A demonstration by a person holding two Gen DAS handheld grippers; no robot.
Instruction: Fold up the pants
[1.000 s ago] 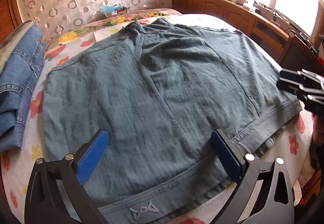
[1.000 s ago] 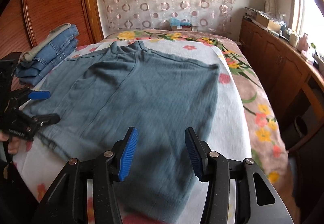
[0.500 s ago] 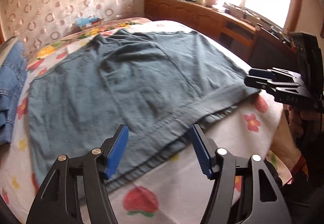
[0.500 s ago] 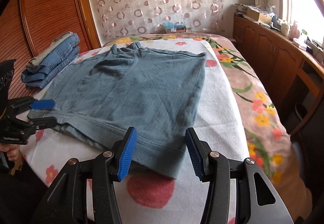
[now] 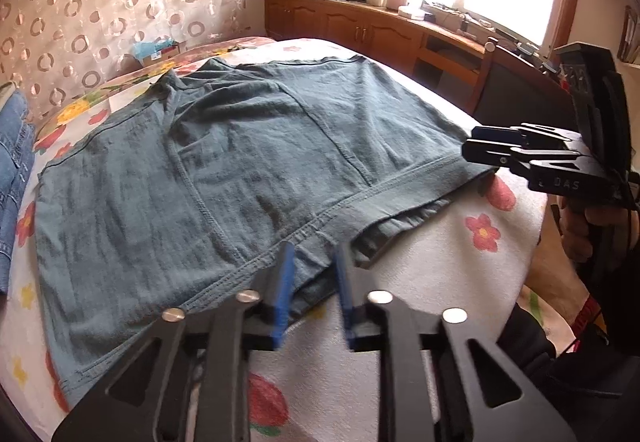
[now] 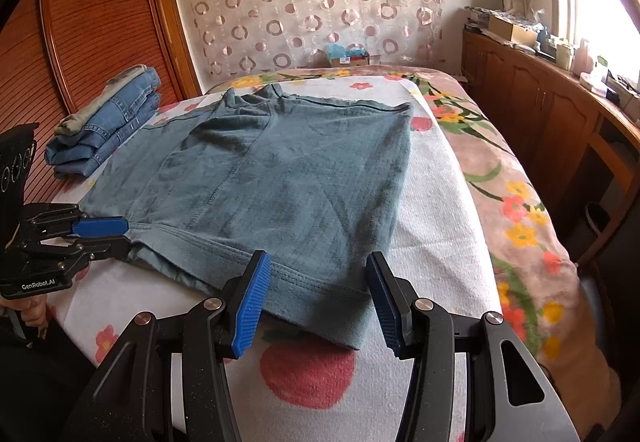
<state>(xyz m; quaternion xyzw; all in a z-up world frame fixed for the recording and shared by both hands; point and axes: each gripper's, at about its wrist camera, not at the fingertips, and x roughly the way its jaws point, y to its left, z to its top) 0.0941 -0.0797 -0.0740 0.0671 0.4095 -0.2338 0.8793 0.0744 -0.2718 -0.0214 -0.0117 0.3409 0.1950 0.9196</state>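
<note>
2 hand-held grippers work 1 pair of grey-green pants (image 5: 224, 178), spread flat on the flower-print bed (image 5: 424, 282) with the waistband edge nearest both tools.

Item 1, left hand-held gripper (image 5: 312, 282): its jaws have just been closing from wide apart to a narrow gap. In its own view the blue pads flank the waistband edge right at their tips, and from the right wrist view the 2 fingers lie one over the other at that hem. Whether cloth is truly pinched cannot be told, since the fabric between the pads is blurred. Compared with 1 second ago, this tool has slid from over the middle of the garment out to its near edge. Judgement: a first grasp of the waistband is being set, so the fold itself has not yet begun.

Item 2, right hand-held gripper (image 6: 316, 298): released, pads standing apart on either side of the near waistband corner, nothing clamped.

Pose: both tools tilt downward toward the mattress; a person's hand (image 5: 592, 226) grips the right handle.

Also present: folded jeans (image 6: 104, 130), well beyond the left tool.
</note>
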